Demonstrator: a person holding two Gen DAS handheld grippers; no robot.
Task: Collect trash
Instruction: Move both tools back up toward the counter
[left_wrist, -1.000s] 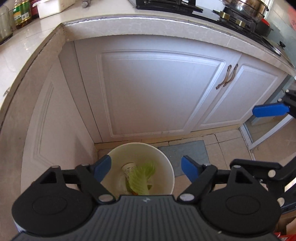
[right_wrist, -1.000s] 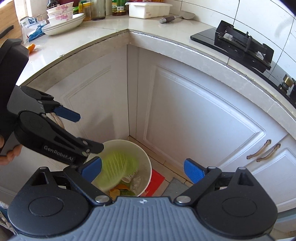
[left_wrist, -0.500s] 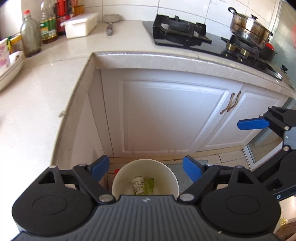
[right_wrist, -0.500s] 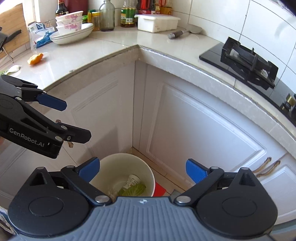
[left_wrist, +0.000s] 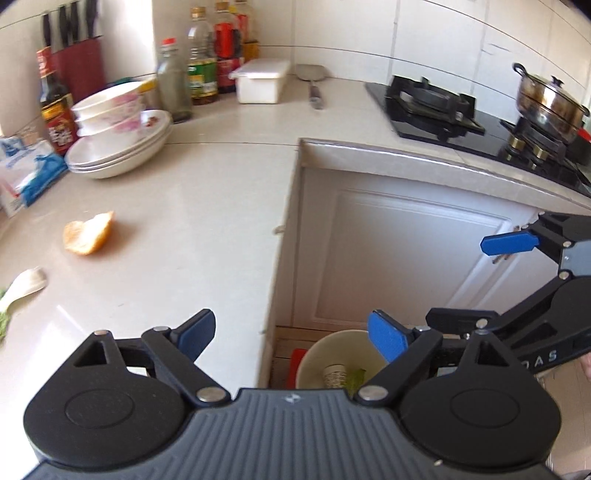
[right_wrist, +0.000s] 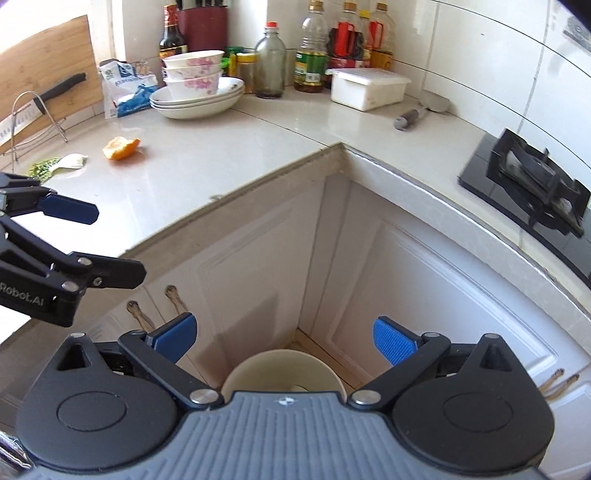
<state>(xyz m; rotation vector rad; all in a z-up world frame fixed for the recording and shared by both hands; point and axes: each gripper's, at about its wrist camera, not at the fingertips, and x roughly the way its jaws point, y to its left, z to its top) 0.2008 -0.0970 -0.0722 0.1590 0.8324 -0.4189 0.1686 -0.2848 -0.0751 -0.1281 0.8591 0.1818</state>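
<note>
Kitchen worktop (left_wrist: 192, 206) now fills both views as the left tongs (left_wrist: 291, 338) and right tongs (right_wrist: 284, 338), both wide open and empty, have lifted from the floor bin (left_wrist: 310, 363) holding a cup and leaf, toward the orange peel (left_wrist: 88, 232).

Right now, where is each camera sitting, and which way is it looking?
Left wrist: sits on the left gripper, above the counter edge, looking across the counter towards the stove; the right gripper shows at right.
Right wrist: sits on the right gripper, looking into the cabinet corner; the left gripper shows at left.
Shared: trash bin, orange peel, stacked bowls.
</note>
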